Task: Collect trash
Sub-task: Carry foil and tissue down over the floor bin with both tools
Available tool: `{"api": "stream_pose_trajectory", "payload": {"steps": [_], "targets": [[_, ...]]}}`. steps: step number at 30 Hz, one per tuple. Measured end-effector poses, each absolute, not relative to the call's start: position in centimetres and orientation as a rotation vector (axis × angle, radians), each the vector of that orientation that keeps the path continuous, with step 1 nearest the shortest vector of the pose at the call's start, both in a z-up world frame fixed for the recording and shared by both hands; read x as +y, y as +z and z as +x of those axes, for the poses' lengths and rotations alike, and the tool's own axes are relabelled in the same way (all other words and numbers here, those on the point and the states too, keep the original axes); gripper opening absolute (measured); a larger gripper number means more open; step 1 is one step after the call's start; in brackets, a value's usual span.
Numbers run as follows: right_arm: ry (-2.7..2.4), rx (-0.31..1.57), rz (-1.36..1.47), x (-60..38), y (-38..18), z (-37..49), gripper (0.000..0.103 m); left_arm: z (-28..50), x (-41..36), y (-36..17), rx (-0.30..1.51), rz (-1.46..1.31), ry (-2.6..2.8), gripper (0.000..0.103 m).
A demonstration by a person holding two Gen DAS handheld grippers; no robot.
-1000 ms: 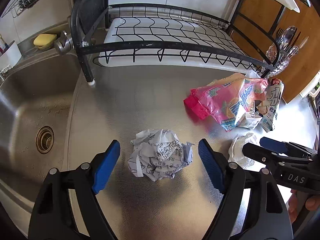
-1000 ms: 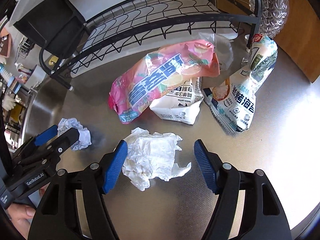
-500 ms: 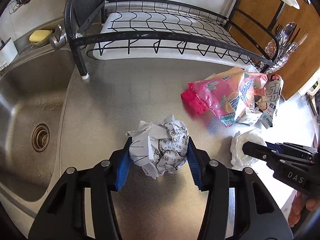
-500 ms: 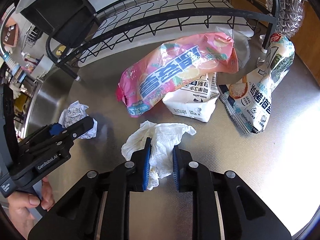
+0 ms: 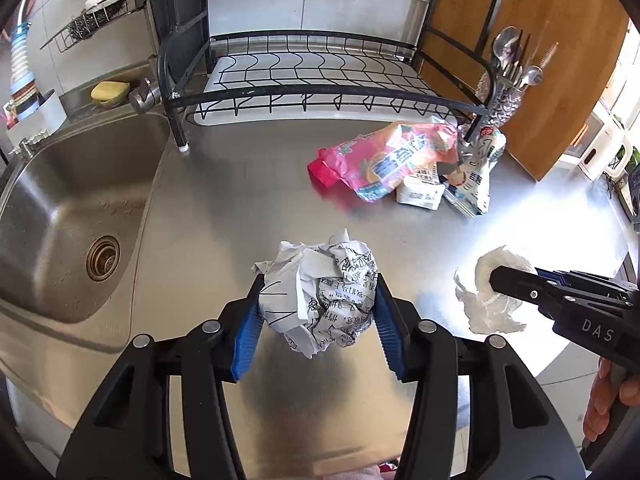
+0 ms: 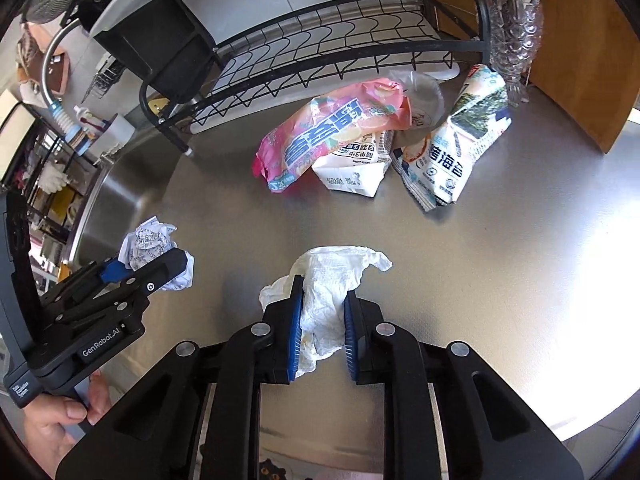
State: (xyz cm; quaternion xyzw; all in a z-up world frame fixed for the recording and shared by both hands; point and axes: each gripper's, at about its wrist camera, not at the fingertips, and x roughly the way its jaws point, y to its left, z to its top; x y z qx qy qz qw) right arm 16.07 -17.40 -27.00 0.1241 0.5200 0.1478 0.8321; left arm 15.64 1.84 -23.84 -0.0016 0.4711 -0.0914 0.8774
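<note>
My left gripper [image 5: 318, 304] is shut on a crumpled printed paper ball [image 5: 320, 292] and holds it above the steel counter; it also shows in the right wrist view [image 6: 154, 250]. My right gripper [image 6: 320, 312] is shut on a crumpled white tissue [image 6: 332, 280], also lifted; the tissue shows in the left wrist view [image 5: 490, 296]. On the counter farther back lie a pink snack bag [image 6: 332, 132], a white carton [image 6: 352, 170] and a white-and-blue snack bag [image 6: 456, 148].
A black wire dish rack [image 5: 304, 76] stands at the back. A steel sink [image 5: 68, 216] is on the left. A cutlery holder [image 5: 504, 96] stands at the rack's right end. A wooden panel [image 5: 532, 60] is at the back right.
Both grippers shut on their trash half a second ago and have since lifted it off the counter and drawn back; the counter and snack bags look farther away.
</note>
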Motion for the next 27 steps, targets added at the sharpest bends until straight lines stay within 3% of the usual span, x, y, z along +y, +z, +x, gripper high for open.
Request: {"api": "stream_pose_trajectory", "payload": {"steps": [13,27], "targets": [[0.352,1.056,0.241,-21.1,-25.1,5.4,0.019,3.3,-1.3,-22.8,0.954,-0.018,-0.167,0.049],[0.347,1.145,0.244,-20.4,-31.1,-3.0,0.019,-5.5,-0.4,-29.9,1.085,-0.068,-0.158,0.049]]}}
